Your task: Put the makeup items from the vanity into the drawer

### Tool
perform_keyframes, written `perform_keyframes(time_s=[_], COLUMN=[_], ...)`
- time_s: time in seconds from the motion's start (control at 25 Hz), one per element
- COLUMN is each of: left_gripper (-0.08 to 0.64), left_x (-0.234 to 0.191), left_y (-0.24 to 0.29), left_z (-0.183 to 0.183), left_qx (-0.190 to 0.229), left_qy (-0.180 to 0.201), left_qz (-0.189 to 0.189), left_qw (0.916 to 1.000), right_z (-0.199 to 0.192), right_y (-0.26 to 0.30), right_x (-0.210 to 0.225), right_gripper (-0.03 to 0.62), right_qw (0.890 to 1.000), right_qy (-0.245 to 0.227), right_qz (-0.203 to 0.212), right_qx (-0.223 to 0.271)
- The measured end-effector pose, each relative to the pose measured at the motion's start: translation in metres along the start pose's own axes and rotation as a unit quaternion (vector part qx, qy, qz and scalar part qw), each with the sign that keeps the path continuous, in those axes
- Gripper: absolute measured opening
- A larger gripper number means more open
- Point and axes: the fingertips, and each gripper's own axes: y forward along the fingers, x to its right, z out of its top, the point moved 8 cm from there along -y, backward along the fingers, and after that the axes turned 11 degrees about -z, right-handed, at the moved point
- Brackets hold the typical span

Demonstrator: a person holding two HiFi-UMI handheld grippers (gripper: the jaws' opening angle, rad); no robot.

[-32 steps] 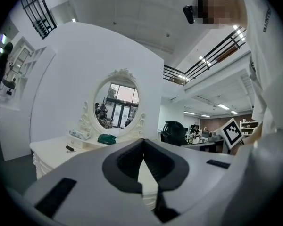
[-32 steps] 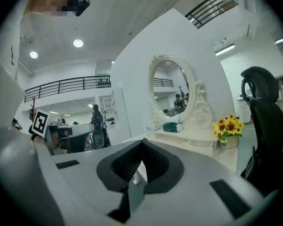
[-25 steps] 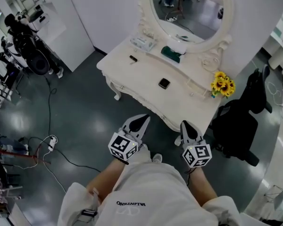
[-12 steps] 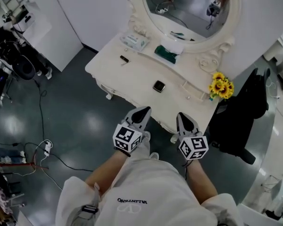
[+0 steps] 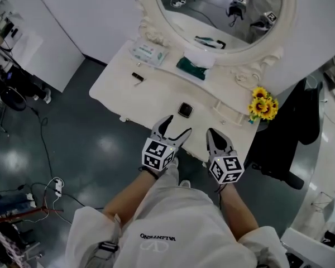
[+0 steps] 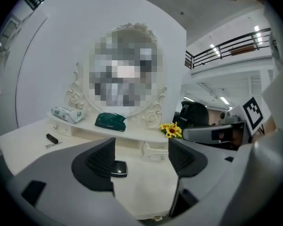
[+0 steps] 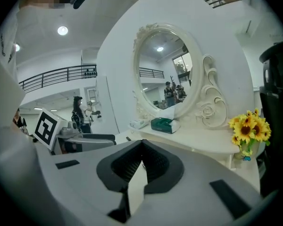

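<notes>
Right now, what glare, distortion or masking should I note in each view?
Head view: sharp, wide-angle bend at the edges, lamp glare on the glossy floor. Left gripper view: fisheye with dark corners, a mosaic patch over the mirror. Right gripper view: same fisheye, a bright ceiling lamp, a small mosaic patch at top left.

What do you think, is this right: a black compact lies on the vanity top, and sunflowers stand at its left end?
No: the sunflowers stand at the right end of the vanity, as the head view shows. The black compact does lie on the vanity top.
</notes>
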Motion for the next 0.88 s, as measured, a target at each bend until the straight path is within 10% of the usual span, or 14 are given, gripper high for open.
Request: perform_keyframes(time_s=[0.28, 0.88], left_gripper=[0.468, 0.497], left_x=[-0.039, -0.091], left_y=[0.039, 0.113], left_z=[-0.014, -0.053], left_qx=[-0.068, -0.186], left_qy=[-0.004, -0.039], left_qz=[0.008, 0.017], left_qw=[0.9977, 0.9817], right_z=[-0.008, -0.039], right_y=[0.042, 0.105], right_x=[0.007, 0.036], right_gripper=[0.009, 0.009], right_qw=[0.999, 0.993], right_qy=[0.008, 0.044], right_qz=[-0.020, -0.059], right_qx=[-0.030, -0.092])
